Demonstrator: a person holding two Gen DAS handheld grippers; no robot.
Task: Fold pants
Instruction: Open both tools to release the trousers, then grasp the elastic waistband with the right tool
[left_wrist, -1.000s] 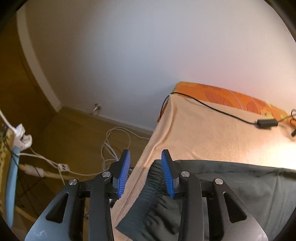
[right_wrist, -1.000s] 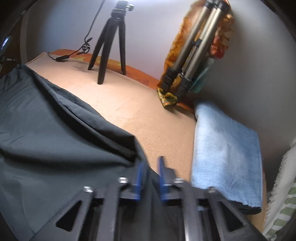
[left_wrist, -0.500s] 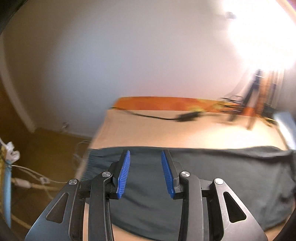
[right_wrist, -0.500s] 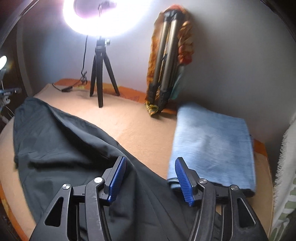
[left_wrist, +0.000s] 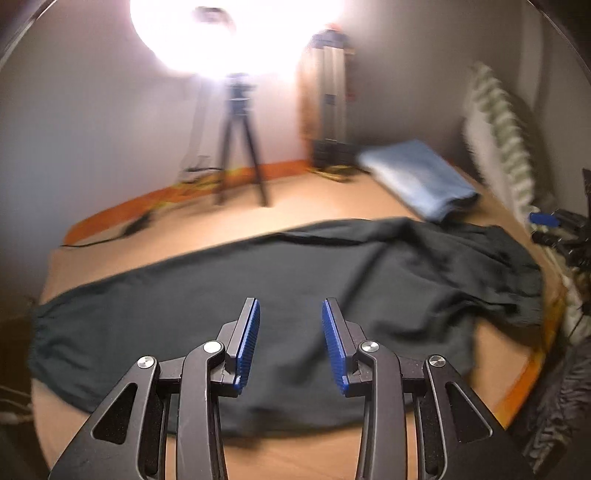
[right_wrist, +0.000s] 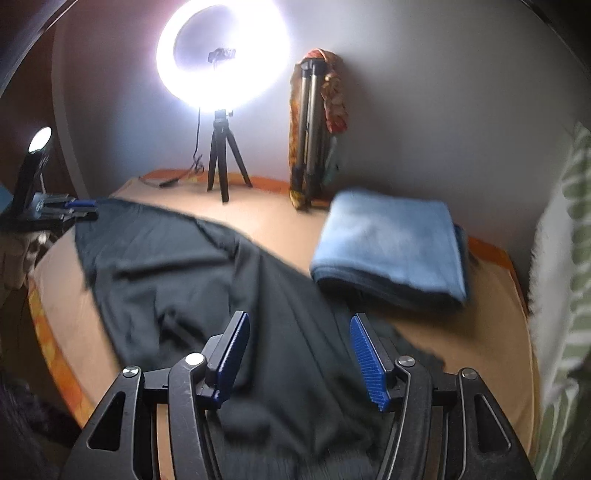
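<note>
Dark green pants (left_wrist: 258, 288) lie spread lengthwise across the peach-covered bed (left_wrist: 332, 199), wrinkled at the right end. My left gripper (left_wrist: 290, 314) is open and empty, held above the pants' middle. In the right wrist view the pants (right_wrist: 177, 266) run from far left toward the camera. My right gripper (right_wrist: 299, 325) is open wide and empty, above the near end of the pants. Each gripper's tip shows at the edge of the other's view: right (left_wrist: 546, 221), left (right_wrist: 77, 205).
A folded blue towel (right_wrist: 391, 243) lies on the bed by the wall, just beyond the pants. A ring light on a small black tripod (right_wrist: 221, 162) and a folded tripod (right_wrist: 314, 140) stand at the back. A striped fringed blanket (right_wrist: 561, 258) hangs at right.
My right gripper opened and let go of the pants, then rose. My left gripper swung right from the waistband end and now faces across the spread pants. The pants lie flat.
</note>
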